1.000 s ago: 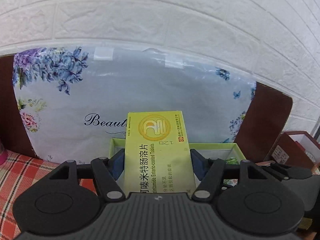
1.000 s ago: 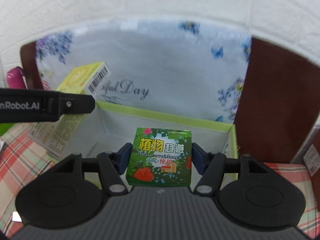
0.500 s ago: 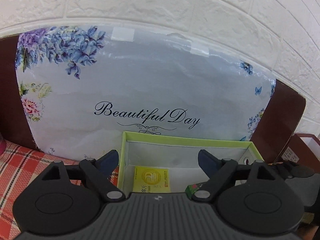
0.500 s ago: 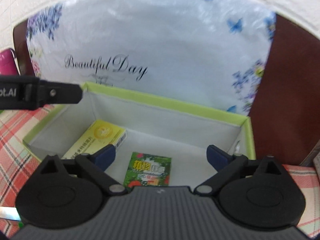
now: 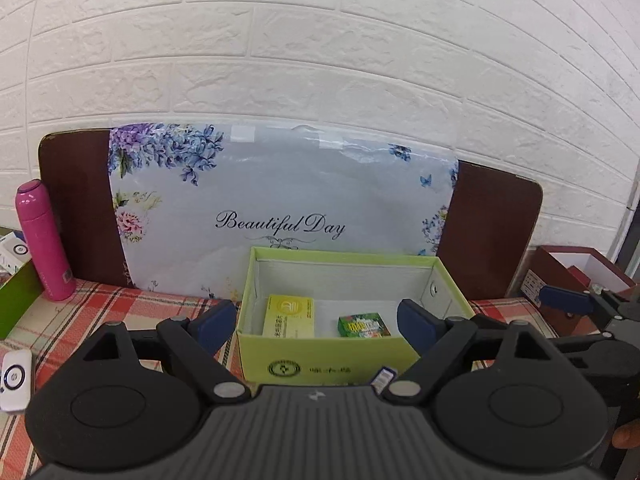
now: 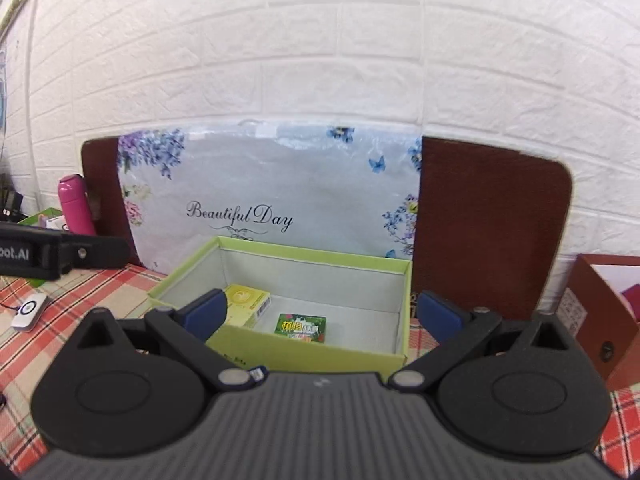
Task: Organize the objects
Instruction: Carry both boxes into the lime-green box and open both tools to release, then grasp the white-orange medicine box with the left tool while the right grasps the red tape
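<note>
An open light-green box (image 5: 320, 364) stands on the checked tablecloth; it also shows in the right wrist view (image 6: 304, 354). Inside it lie a yellow medicine box (image 5: 290, 315) (image 6: 246, 303) on the left and a small green floral box (image 5: 363, 325) (image 6: 302, 328) on the right. My left gripper (image 5: 318, 322) is open and empty, held back from the box's front wall. My right gripper (image 6: 320, 314) is open and empty, also drawn back in front of the box. A small dark item (image 5: 382, 378) peeks out at the box's front edge.
A floral "Beautiful Day" bag (image 5: 280, 216) leans on a brown board against the white brick wall. A pink bottle (image 5: 44, 240) stands at the left. A white device (image 5: 14, 380) lies on the cloth at the left. A brown-red open box (image 5: 576, 280) stands at the right.
Both grippers opened and let go of their boxes, which now lie in the green box. Both grippers then pulled back and up, away from the box.
</note>
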The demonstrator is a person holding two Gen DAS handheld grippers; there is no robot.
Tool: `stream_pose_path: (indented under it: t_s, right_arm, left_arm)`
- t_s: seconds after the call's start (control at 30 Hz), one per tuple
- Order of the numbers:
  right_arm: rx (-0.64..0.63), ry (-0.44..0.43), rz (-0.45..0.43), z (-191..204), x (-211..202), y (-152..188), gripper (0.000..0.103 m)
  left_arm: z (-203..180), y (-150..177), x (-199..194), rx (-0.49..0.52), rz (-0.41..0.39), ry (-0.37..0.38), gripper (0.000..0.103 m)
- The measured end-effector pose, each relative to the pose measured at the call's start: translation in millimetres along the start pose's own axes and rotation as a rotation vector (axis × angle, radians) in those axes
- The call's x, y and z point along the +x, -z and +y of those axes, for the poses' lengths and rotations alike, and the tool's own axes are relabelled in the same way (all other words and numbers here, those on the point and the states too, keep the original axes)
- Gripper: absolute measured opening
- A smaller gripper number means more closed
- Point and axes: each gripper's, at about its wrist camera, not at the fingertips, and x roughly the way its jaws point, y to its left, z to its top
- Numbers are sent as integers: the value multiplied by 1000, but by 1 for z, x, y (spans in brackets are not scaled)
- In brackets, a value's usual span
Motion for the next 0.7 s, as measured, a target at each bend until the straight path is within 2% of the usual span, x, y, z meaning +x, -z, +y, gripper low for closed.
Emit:
stream_pose_path:
  t_s: [0.1, 0.23, 0.47, 0.7]
  right_arm:
    - [-32, 7, -49, 9, -34, 15, 103]
    - [-11, 25, -55, 18, -64, 36, 103]
    - [-6, 68, -18, 31, -94, 76, 103]
    - [-6, 82, 41, 35, -112, 113, 103]
  left_arm:
    - [-3, 22, -17, -19, 24, -3, 91]
    - [-9, 51, -30, -28, 76, -6, 91]
    - [-15, 90, -41, -23, 146, -42, 91]
    - [-12, 112, -41, -44, 208, -70, 91]
